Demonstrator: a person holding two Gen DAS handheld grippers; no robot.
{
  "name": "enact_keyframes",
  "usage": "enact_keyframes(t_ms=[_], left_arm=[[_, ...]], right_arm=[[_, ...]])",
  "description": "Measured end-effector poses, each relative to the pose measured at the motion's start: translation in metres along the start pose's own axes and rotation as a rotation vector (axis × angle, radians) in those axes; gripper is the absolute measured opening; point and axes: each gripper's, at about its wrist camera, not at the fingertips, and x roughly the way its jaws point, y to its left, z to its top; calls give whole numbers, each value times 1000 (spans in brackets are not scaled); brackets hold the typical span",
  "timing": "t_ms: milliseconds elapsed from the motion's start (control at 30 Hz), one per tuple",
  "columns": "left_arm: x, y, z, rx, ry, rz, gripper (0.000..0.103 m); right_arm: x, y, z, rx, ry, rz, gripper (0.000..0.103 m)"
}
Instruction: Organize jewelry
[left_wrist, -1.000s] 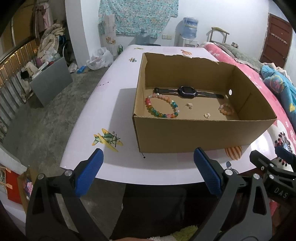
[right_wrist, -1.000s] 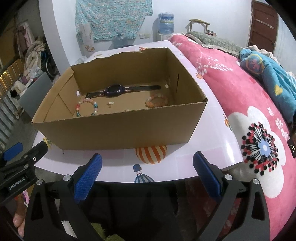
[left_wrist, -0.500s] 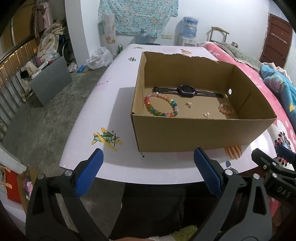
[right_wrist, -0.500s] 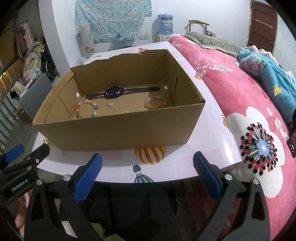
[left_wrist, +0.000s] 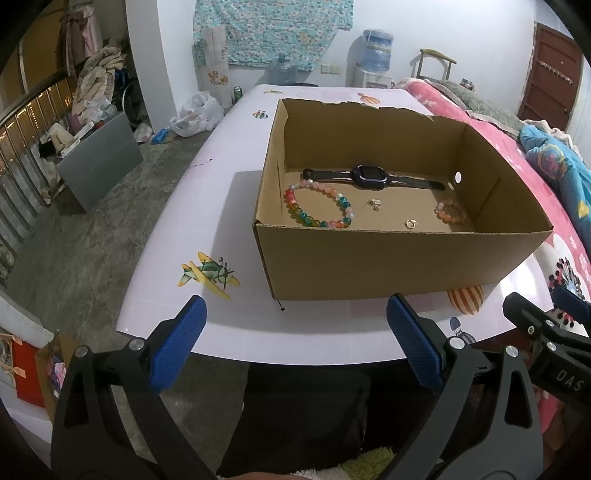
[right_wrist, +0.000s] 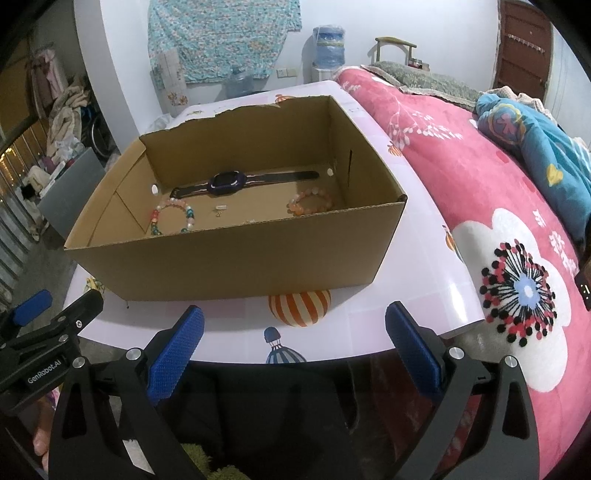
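1. Landmark: the cardboard box, open-topped, standing on the worktop. All the jewelry in view lies on its floor.
2. Inside the box: watch laid flat along the far wall; multicolour bead bracelet at the box's left end, just in front of the watch strap; pink bead bracelet at the right end; a small gold piece mid-floor and a second small gold piece nearer the front wall. Too small to tell ring from earring.
3. Left tool: released, fingers spread wide, nothing between them, hanging off the worktop edge in front of the box's front-left corner.
4. Right tool: likewise released and empty, in front of the box's front wall, toward its right end.
5. Step in hand, as a judgement: ambiguous. Pieces spaced apart in the box fit either a finished sort with both tools pulled back, or a box of items waiting to be taken out and arranged elsewhere. No other tray or holder is in view.
6. Any pick here calls for reaching over the front wall and down; the gold bits are tiny and flat, and would need a precise pinch.
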Motion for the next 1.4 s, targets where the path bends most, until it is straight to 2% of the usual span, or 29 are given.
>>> enact_keyframes(t_ms=[1400], left_arm=[[1,-2,-1,17,2,-3,94]], right_arm=[[-2,1,1,-6,-2,8,96]])
